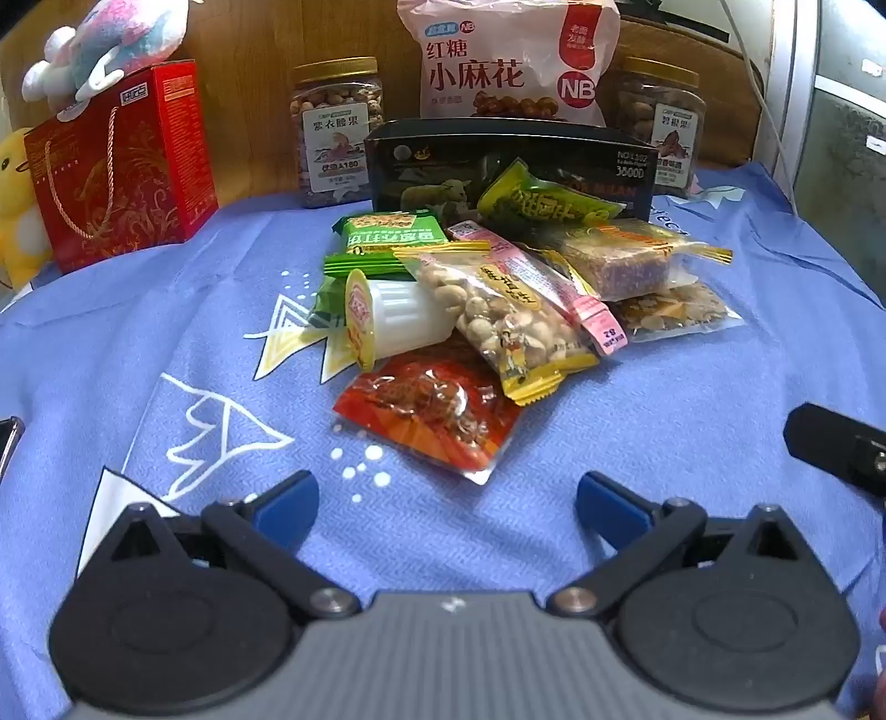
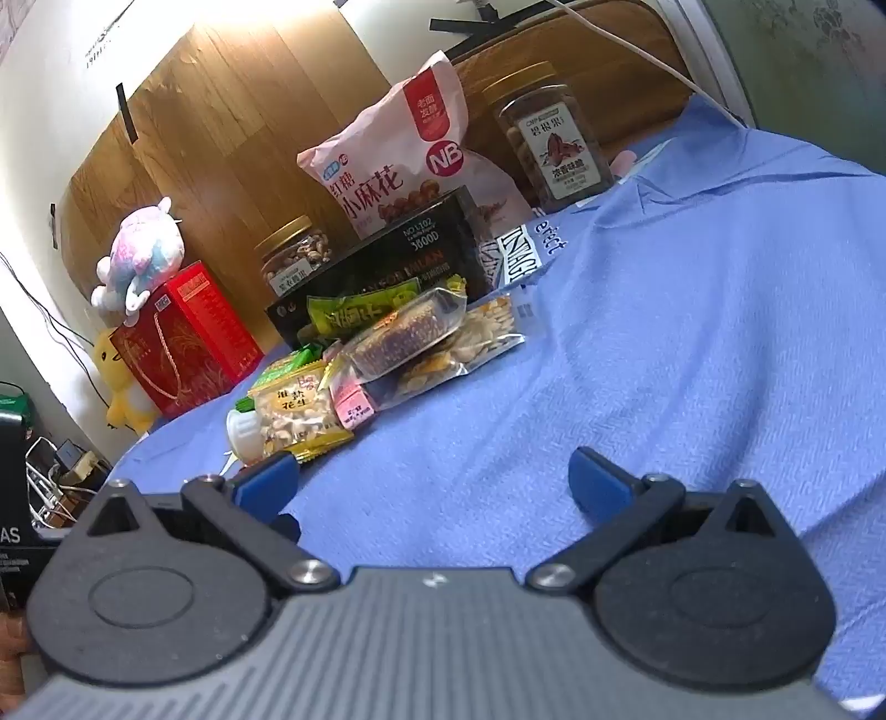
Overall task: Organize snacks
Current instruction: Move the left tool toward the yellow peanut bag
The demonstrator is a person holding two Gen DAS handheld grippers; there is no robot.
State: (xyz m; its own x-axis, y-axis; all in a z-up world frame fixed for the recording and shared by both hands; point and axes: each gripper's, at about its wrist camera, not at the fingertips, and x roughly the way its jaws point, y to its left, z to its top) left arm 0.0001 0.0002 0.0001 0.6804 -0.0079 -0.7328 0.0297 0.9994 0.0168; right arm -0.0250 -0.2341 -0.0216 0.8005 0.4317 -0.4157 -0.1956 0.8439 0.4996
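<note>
Blue cloth [image 1: 664, 399] covers the surface; a snack pile [image 1: 487, 299] lies before a black box [image 1: 498, 160]. Left gripper [image 1: 447, 501] and right gripper [image 2: 434, 487] both gape wide, empty.

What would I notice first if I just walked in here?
Probably the pile of snack packets heaped mid-way on the blue cloth, leaning against a black box. Behind it stands a big pink bag between two nut jars. At the left, a plush toy sits on a red gift box.
</note>
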